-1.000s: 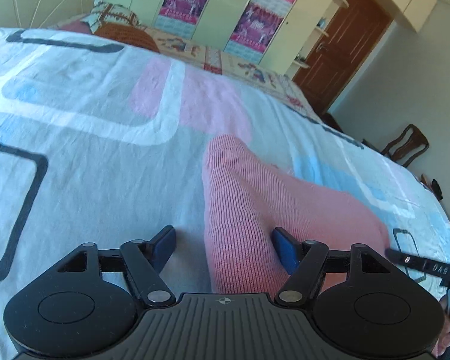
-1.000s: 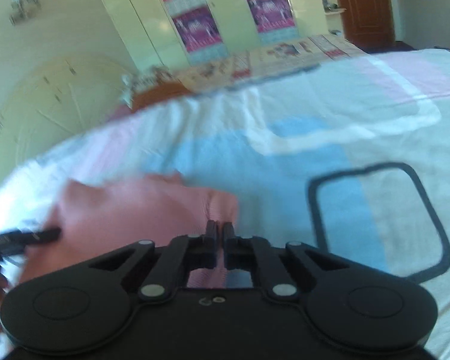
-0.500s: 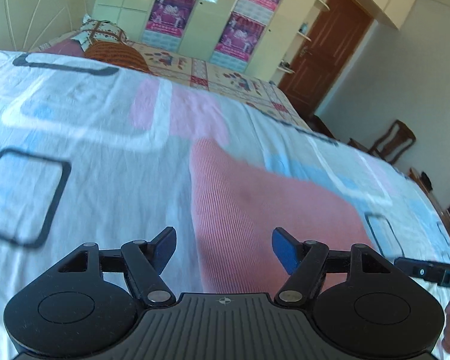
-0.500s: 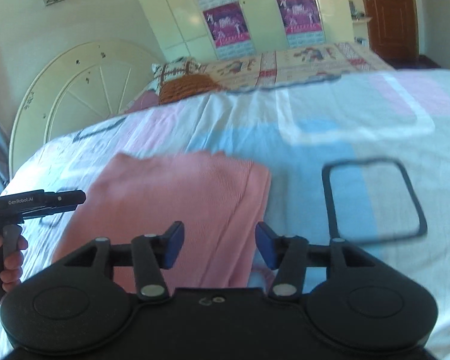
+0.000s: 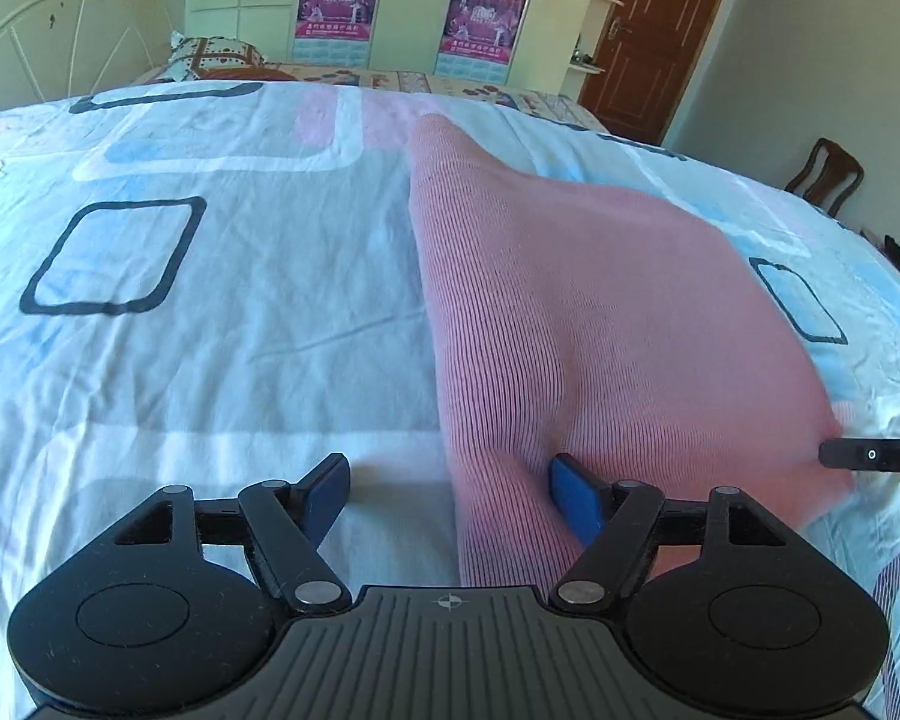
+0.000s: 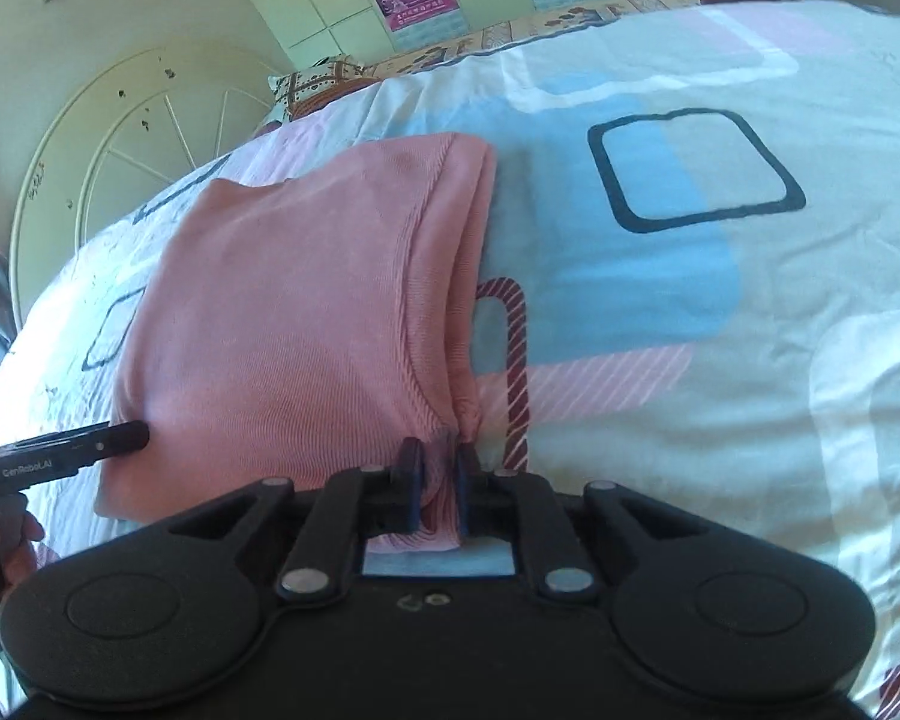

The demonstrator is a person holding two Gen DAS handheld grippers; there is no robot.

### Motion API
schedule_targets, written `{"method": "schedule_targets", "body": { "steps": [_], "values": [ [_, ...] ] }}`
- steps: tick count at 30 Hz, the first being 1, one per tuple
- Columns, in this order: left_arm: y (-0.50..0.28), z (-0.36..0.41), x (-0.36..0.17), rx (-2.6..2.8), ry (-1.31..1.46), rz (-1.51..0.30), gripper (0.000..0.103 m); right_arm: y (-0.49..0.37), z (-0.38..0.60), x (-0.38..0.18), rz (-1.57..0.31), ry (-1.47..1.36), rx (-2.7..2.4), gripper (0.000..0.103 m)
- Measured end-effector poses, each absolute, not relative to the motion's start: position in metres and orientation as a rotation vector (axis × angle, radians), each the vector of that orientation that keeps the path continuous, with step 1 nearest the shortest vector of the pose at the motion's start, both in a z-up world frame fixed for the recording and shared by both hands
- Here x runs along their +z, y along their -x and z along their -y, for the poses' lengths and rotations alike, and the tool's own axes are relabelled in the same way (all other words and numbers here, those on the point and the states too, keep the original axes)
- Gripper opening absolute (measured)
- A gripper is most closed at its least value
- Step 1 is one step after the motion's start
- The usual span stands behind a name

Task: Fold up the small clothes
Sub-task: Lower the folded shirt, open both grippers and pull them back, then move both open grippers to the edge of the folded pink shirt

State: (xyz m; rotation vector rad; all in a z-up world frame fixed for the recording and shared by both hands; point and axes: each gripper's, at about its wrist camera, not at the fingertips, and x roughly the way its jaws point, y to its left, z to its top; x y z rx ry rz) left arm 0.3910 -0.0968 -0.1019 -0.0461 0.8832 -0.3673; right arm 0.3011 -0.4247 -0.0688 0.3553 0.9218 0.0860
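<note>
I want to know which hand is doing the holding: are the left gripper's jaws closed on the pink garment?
No: the left gripper stands open, its pads apart over the pink garment.

Setting: home bedroom, per large bed with patterned sheet (image 5: 222,324), white round spoked headboard (image 6: 120,168), pillow (image 5: 210,54) at its head, cream wardrobe doors carrying posters (image 5: 330,0), brown wooden door (image 5: 660,30), wooden chair (image 5: 825,177) by wall.

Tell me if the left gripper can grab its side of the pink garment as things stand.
Probably yes: the left gripper is open, the pink garment edge lies between its fingers, nothing blocks it.
</note>
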Motion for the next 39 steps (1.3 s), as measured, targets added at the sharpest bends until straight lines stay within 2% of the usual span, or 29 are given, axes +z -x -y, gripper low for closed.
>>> {"method": "schedule_targets", "body": {
  "steps": [2,10,13,14,18,19,21,23,24,26,27,30,32,33,34,36,37,38,39],
  "values": [
    [-0.385,0.095,-0.1,-0.359,0.041,-0.884,0.073,-0.3,0.419,-0.064,-0.918,-0.326,0.073,0.018],
    [-0.367,0.092,-0.098,-0.334,0.019,-0.889,0.073,-0.289,0.386,-0.019,-0.726,-0.122,0.147,0.021],
    [-0.366,0.093,-0.1,-0.322,0.024,-0.892,0.073,-0.306,0.379,-0.042,-0.834,-0.066,0.126,0.014],
    [-0.366,0.094,-0.1,-0.32,0.022,-0.892,0.073,-0.31,0.377,-0.052,-0.886,-0.034,0.101,0.007],
    [-0.362,0.097,-0.098,-0.301,0.002,-0.888,0.073,-0.308,0.378,-0.058,-0.887,-0.041,0.103,0.006],
    [-0.36,0.098,-0.094,-0.298,-0.003,-0.877,0.074,-0.308,0.378,-0.055,-0.881,-0.05,0.102,0.01],
    [-0.358,0.097,-0.082,-0.291,-0.004,-0.828,0.074,-0.304,0.386,-0.045,-0.842,-0.125,0.115,0.025],
    [-0.361,0.093,-0.073,-0.291,0.018,-0.8,0.083,-0.304,0.398,-0.035,-0.788,-0.194,0.11,0.057],
    [-0.366,0.091,-0.069,-0.295,0.041,-0.79,0.087,-0.306,0.402,-0.031,-0.769,-0.202,0.1,0.056],
    [-0.377,0.092,-0.064,-0.299,0.063,-0.786,0.088,-0.312,0.408,-0.025,-0.752,-0.237,0.13,0.031],
    [-0.385,0.095,-0.063,-0.301,0.063,-0.791,0.087,-0.319,0.409,-0.023,-0.753,-0.248,0.147,0.027],
    [-0.407,0.107,-0.068,-0.299,0.065,-0.819,0.087,-0.337,0.399,-0.024,-0.741,-0.187,0.188,0.024],
    [-0.422,0.114,-0.084,-0.277,0.041,-0.9,0.088,-0.353,0.391,-0.043,-0.82,-0.13,0.186,0.014],
    [-0.426,0.118,-0.092,-0.276,0.032,-0.936,0.095,-0.361,0.389,-0.058,-0.891,-0.08,0.148,0.004],
    [-0.428,0.121,-0.096,-0.262,0.026,-0.946,0.1,-0.363,0.39,-0.065,-0.883,-0.075,0.146,0.0],
    [-0.426,0.125,-0.087,-0.244,-0.004,-0.942,0.099,-0.363,0.394,-0.059,-0.89,-0.122,0.142,0.0],
    [-0.423,0.126,-0.079,-0.249,-0.018,-0.914,0.099,-0.359,0.396,-0.051,-0.87,-0.138,0.15,0.007],
    [-0.419,0.125,-0.072,-0.269,-0.009,-0.882,0.099,-0.354,0.4,-0.045,-0.842,-0.163,0.158,0.031],
    [-0.419,0.123,-0.069,-0.29,0.021,-0.872,0.099,-0.35,0.405,-0.041,-0.819,-0.191,0.16,0.05]
  ]
}}
